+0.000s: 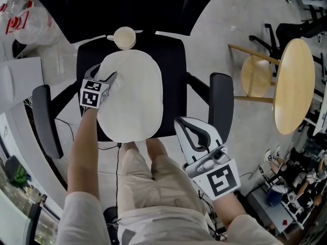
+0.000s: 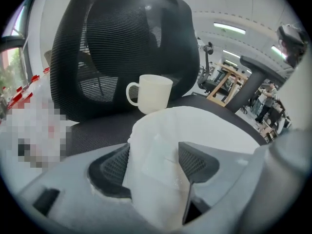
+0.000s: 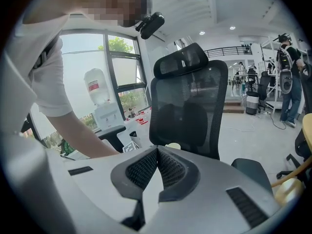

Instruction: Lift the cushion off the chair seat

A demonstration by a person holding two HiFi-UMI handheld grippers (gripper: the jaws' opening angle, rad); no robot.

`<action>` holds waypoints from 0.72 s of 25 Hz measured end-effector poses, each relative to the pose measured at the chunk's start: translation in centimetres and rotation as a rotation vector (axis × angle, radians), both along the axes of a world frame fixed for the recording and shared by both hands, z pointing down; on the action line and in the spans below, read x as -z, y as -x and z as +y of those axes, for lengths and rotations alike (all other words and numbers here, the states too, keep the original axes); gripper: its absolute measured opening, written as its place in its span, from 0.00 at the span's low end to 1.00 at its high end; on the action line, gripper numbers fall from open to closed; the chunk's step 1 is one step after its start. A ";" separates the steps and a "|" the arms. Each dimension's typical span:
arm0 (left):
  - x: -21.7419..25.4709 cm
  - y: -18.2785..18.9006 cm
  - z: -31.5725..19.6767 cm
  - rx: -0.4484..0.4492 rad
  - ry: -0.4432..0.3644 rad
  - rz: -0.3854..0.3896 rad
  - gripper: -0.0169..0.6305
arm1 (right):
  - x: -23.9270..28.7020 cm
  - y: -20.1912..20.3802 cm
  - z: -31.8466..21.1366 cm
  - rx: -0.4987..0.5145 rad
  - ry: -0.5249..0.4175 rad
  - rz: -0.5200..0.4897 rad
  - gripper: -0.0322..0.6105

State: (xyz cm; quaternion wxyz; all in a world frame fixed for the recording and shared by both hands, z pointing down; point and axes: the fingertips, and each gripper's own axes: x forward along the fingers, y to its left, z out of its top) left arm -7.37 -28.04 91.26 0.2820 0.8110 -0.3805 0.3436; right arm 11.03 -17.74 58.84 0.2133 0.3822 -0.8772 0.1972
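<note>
Half seat (image 1: 173,70) hidden under cushion (image 1: 134,101) — left hand-held gripper (image 1: 110,78) pinches its edge; right hand-held gripper (image 1: 181,122) closed, empty.

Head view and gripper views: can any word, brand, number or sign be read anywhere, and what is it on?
No words, brands or numbers can be read.
Marker cubes: black-and-white square patterns, no letters.
Water bottle label: red, too blurred to read.
Plastic bag print: red, too small to read.
</note>
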 end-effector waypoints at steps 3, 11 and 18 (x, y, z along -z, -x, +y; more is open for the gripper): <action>0.0 -0.5 0.5 -0.036 -0.002 -0.008 0.38 | -0.1 -0.2 0.2 -0.002 0.003 0.007 0.05; 1.1 -1.0 1.0 -0.039 -0.005 0.053 0.14 | -0.2 -0.3 0.7 -0.018 0.006 0.014 0.05; 5.4 -0.9 1.4 -0.025 -0.091 0.116 0.12 | 1.5 0.3 0.9 -0.035 -0.028 0.005 0.05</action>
